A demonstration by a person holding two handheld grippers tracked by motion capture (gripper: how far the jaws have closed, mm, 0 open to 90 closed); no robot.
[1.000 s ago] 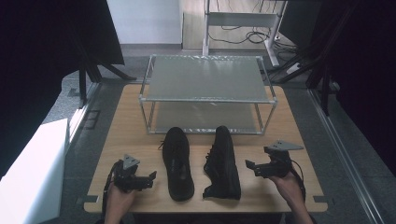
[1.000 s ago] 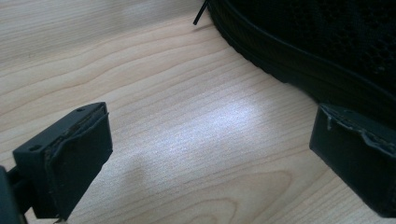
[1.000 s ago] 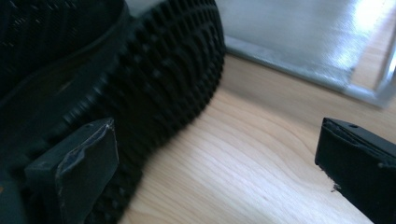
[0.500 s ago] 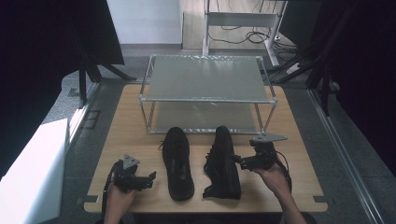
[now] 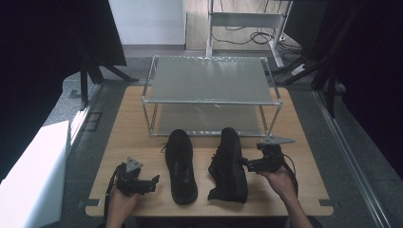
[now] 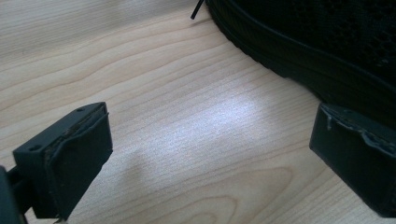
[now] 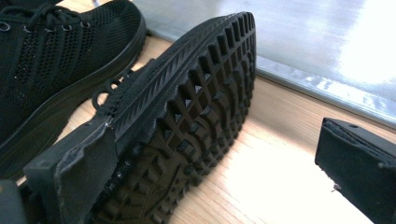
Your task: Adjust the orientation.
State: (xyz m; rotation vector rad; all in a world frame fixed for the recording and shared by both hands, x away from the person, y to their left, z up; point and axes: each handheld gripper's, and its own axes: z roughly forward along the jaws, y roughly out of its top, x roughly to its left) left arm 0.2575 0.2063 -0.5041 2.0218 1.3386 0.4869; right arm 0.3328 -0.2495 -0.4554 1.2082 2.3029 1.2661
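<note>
Right shoe [image 5: 229,164]: black mesh, tipped onto its side on the desk [image 5: 304,187], tread facing the right gripper, toe toward the rack; in the right gripper view [image 7: 196,121] its lugged sole stands between the jaws.
Left shoe [image 5: 180,165]: black mesh, upright on its sole, just beside the right shoe, toe toward the rack; its sole edge [image 6: 327,56] shows in the left gripper view.
Right gripper [image 5: 245,163]: held in the right hand [image 5: 280,179], jaws spread wide, tips at the sole side of the right shoe; one jaw lies close against the sole edge, the other stands off over bare wood. Whether a jaw touches the sole, I cannot tell.
Left gripper [image 5: 153,183]: held in the left hand [image 5: 121,204], low on the desk near its front edge, pointed at the left shoe; jaws wide apart, nothing between them but wood.
Rack [image 5: 209,78]: two-level metal frame with frosted shelves, on the far half of the desk, behind both shoes.
</note>
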